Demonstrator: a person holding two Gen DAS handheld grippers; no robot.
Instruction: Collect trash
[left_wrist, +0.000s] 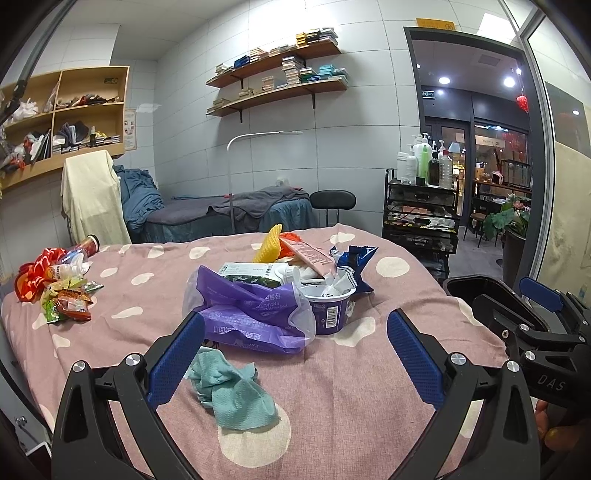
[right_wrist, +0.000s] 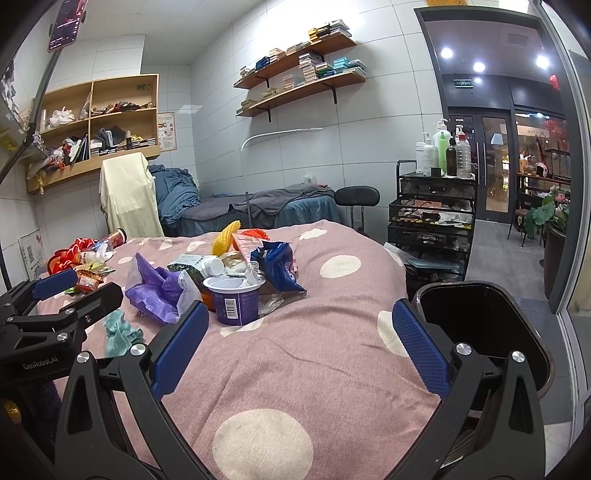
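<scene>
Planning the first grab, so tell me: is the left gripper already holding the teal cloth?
No: the left gripper is open and the teal cloth lies loose on the bedspread.

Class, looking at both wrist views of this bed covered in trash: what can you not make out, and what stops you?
- Bin: its inside is dark in the right view; in the left view the right gripper covers most of it.
- Cup: label print too small in both views.
- Green cloth: partly behind the left gripper in the right view.
- Red wrappers: small and warped near the left view's edge.
</scene>
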